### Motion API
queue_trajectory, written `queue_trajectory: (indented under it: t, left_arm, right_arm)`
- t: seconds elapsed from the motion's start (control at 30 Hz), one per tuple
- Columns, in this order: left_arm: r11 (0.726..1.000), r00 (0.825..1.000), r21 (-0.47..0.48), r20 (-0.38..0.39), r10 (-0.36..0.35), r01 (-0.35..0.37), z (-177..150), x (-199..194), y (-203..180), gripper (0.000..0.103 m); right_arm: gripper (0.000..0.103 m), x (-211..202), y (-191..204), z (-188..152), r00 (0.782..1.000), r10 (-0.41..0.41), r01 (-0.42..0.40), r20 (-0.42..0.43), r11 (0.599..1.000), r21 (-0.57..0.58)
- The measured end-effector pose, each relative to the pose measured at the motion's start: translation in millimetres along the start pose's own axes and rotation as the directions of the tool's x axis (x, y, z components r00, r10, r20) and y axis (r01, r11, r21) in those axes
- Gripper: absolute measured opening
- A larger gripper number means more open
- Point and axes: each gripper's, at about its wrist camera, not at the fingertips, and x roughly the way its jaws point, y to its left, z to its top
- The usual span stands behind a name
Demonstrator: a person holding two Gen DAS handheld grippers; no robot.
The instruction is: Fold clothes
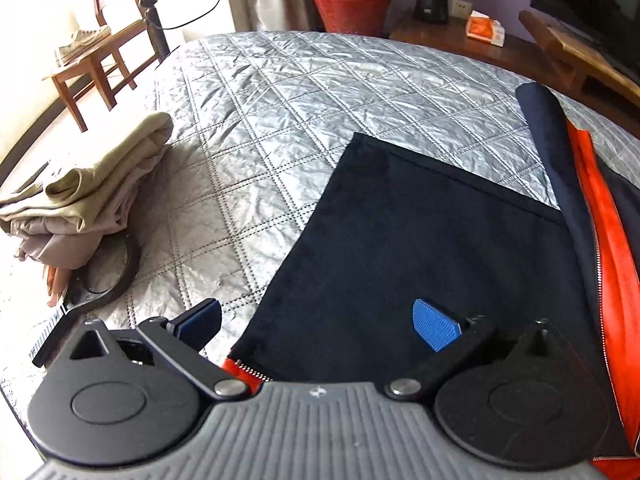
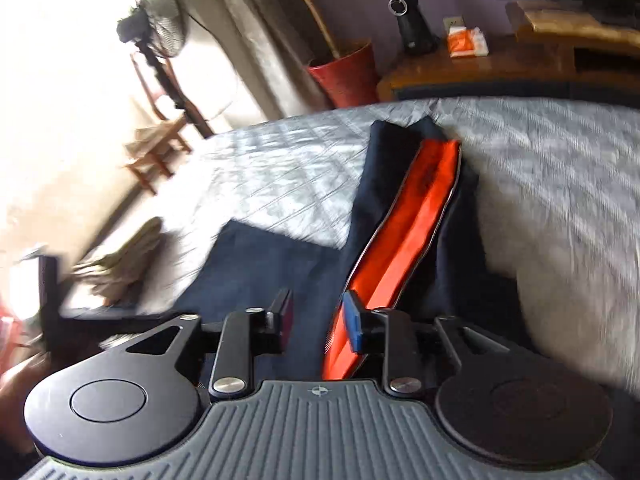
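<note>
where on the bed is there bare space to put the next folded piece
Free: the grey quilt between the beige folded pile and the navy jacket, up to the far edge. Crowded: the pile's corner and the jacket's side.

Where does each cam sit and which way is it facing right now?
Left wrist: on the left gripper, angled down over the dark jacket on the quilted bed; its own open fingers show.
Right wrist: on the right gripper, tilted and blurred, looking along the jacket's orange lining; its parted fingers show.
Shared: jacket, bed, folded beige clothes, red pot.
</note>
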Motion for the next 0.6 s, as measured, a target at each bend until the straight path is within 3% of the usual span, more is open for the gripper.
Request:
queue_trajectory:
  t: [0.1,0.2,0.33,0.37,0.4,0.43,0.6]
  left_arm:
    - [1.000,1.000,-0.008,0.008,-0.005,0.005,2.0,-1.1,3.5,0.102]
    - [1.000,1.000,-0.017,0.014,-0.011,0.011,4.2,-2.3,7.9,0.102]
    - [0.999,1.000,-0.043,0.021,-0.017,0.018,6.4,-8.5,19.1,0.102]
    - [0.998,1.000,-0.052,0.026,-0.018,0.019,7.5,-9.7,22.1,0.102]
    - [0.998,0.999,-0.062,0.030,-0.018,0.020,8.5,-11.3,25.5,0.102]
    - [0.997,0.999,-0.073,0.033,-0.017,0.019,9.7,-11.9,29.1,0.102]
    - [0.988,0.999,-0.154,0.035,-0.002,0.007,16.5,-8.6,51.4,0.102]
  right_arm:
    - [0.045,42.1,-14.4,16.1,0.994,-0.097,0.100,-0.059,0.993,0.055]
    - [0.043,61.6,-30.5,16.7,0.981,-0.192,0.196,-0.041,0.974,0.112]
    - [0.047,85.1,-38.1,12.0,0.984,-0.173,0.178,-0.042,0.971,0.158]
    - [0.035,89.9,-35.8,9.5,0.981,-0.188,0.192,-0.043,0.971,0.142]
    - [0.015,92.3,-33.6,8.1,0.981,-0.192,0.194,-0.031,0.973,0.126]
    - [0.011,92.4,-29.3,6.8,0.983,-0.183,0.183,-0.005,0.977,0.115]
    - [0.009,63.6,10.8,3.4,0.992,-0.070,0.069,0.101,0.998,0.013]
